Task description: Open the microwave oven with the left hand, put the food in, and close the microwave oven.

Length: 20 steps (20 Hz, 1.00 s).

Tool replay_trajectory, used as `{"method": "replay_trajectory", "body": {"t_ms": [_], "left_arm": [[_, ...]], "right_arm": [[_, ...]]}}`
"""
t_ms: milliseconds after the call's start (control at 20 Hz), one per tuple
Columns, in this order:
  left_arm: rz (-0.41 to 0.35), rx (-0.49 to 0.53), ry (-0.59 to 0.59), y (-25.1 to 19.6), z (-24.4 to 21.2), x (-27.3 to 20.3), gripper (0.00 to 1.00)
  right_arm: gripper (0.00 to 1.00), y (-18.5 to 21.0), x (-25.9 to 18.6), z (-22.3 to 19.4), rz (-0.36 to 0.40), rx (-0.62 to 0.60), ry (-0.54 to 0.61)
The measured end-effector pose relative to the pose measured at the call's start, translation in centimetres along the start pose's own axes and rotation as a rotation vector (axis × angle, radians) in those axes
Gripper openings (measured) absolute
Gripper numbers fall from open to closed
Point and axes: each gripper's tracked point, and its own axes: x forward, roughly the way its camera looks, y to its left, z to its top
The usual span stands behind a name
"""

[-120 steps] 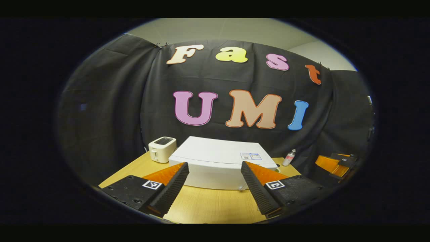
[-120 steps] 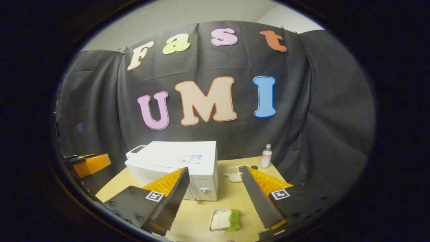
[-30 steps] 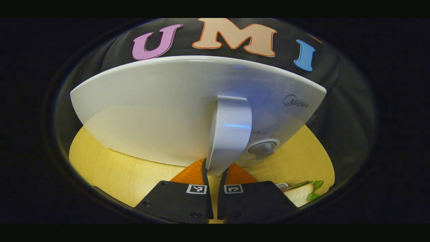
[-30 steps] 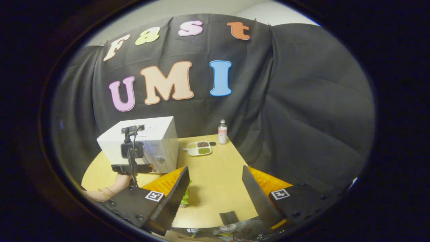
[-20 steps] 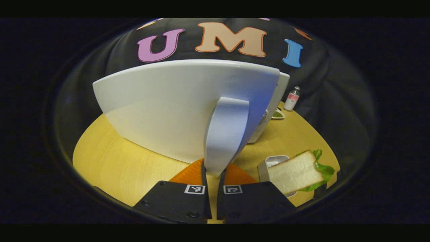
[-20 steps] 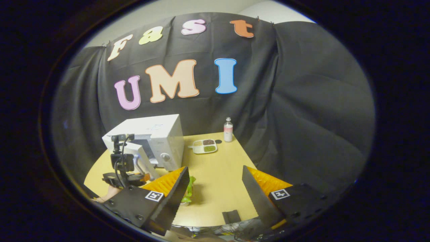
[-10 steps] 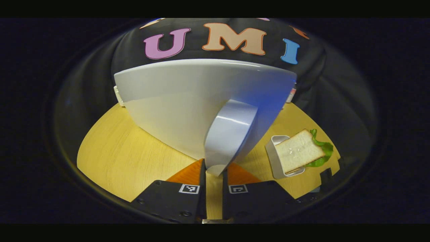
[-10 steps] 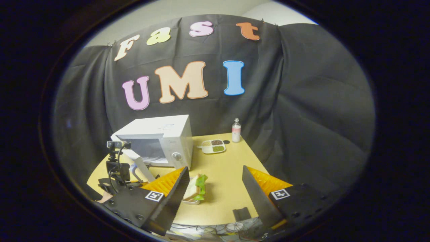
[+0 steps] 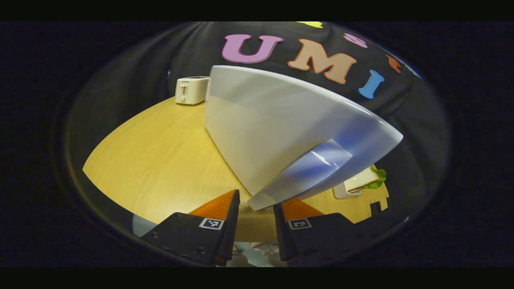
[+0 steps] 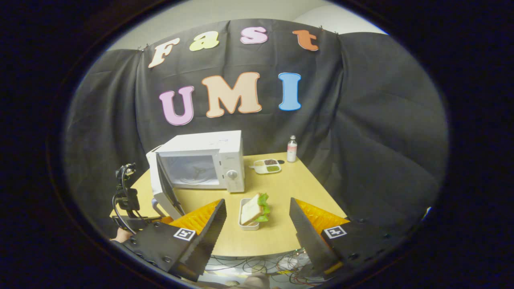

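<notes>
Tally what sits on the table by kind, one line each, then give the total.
Microwave oven, door open: 1
Toaster: 1
Sandwich in its small tray: 1
Divided snack dish: 1
Bottle: 1
Total: 5

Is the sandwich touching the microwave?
Apart. The right gripper view shows bare table between the sandwich, sitting in its little tray, and the microwave behind it.
</notes>
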Motion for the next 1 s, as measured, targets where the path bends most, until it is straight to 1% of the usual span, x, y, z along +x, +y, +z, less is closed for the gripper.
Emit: {"method": "replay_trajectory", "body": {"t_ms": [50,100,150,200,250,400,450,500,550,600,650,700,1000], "left_arm": [[0.019,-0.018,-0.008,1.5,0.2,-0.8,0.46],[0.043,-0.034,-0.020,3.0,0.5,-1.5,0.51],[0.069,-0.050,-0.037,4.7,1.0,-2.3,0.53],[0.087,-0.065,-0.051,6.1,1.3,-3.1,0.60],[0.106,-0.083,-0.049,7.5,1.3,-4.0,0.65],[0.159,-0.109,-0.065,11.6,1.4,-6.0,0.68],[0.171,-0.115,-0.072,12.7,1.6,-6.5,0.71],[0.181,-0.122,-0.076,13.8,1.5,-6.9,0.78],[0.189,-0.130,-0.078,14.5,1.5,-7.3,0.82],[0.193,-0.137,-0.084,15.1,1.6,-7.6,0.94],[0.210,-0.140,-0.092,15.8,1.7,-7.9,0.97],[0.229,-0.135,-0.099,16.6,2.0,-8.3,0.98],[0.353,-0.091,-0.177,21.8,5.4,-11.2,0.97]], "right_arm": [[0.94,0.9,-0.5,-0.1,0.014,-0.003,-0.003],[0.94,1.6,-0.9,-0.1,0.025,-0.005,-0.004],[0.94,2.3,-1.3,-0.3,0.036,-0.006,-0.003],[0.99,3.0,-1.7,-0.5,0.043,-0.006,-0.003],[0.94,3.4,-2.0,-0.6,0.047,-0.007,-0.002],[0.94,3.7,-2.4,-1.0,0.040,-0.015,0.000],[0.99,3.6,-2.5,-1.1,0.033,-0.015,0.002],[0.99,3.6,-2.4,-1.3,0.026,-0.017,0.007],[0.94,3.4,-2.3,-1.5,0.020,-0.020,0.014],[0.99,3.2,-2.1,-1.7,0.013,-0.026,0.020],[0.99,3.1,-1.9,-1.9,0.005,-0.034,0.029],[0.94,2.8,-1.7,-2.1,-0.003,-0.040,0.036],[0.94,2.7,0.7,-2.2,-0.035,-0.034,0.066]]}}
